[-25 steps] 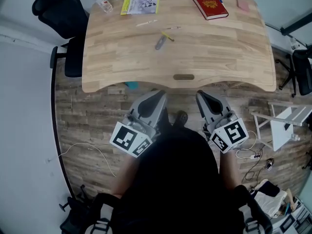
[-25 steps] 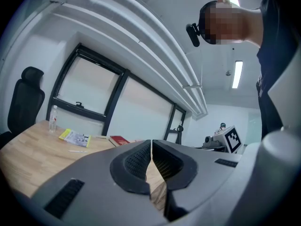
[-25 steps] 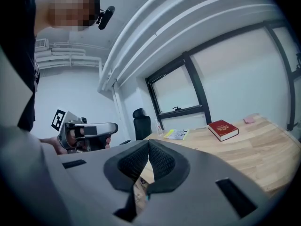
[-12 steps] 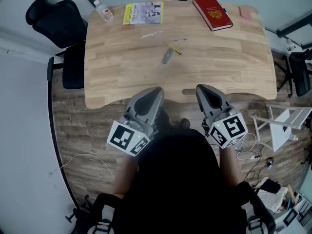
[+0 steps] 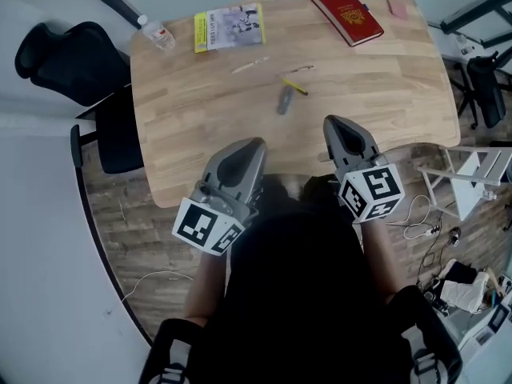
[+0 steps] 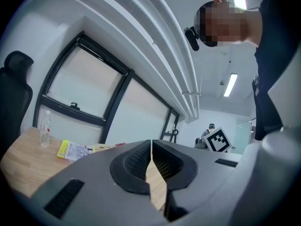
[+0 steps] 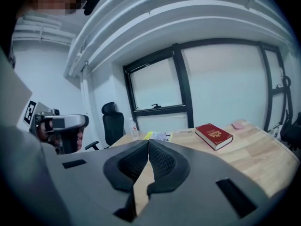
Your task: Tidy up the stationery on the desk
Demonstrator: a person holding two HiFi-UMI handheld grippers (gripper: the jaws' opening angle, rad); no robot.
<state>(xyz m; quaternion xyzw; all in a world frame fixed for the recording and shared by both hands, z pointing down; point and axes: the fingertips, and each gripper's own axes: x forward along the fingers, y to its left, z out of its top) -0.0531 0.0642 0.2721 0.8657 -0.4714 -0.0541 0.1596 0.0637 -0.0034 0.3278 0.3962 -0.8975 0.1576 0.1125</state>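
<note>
Ahead, yellow pen point(image 5: 294, 87), red book point(image 5: 346, 14), chair point(image 5: 64, 58) (black)

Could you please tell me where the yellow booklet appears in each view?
Head view: yellow booklet at the far edge of the desk, left of centre.
Left gripper view: booklet low at the left.
Right gripper view: booklet central, left of the red book.
Shared landmark: water bottle just to its left.

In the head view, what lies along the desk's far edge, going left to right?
water bottle → yellow booklet → red book → small pink item
</note>
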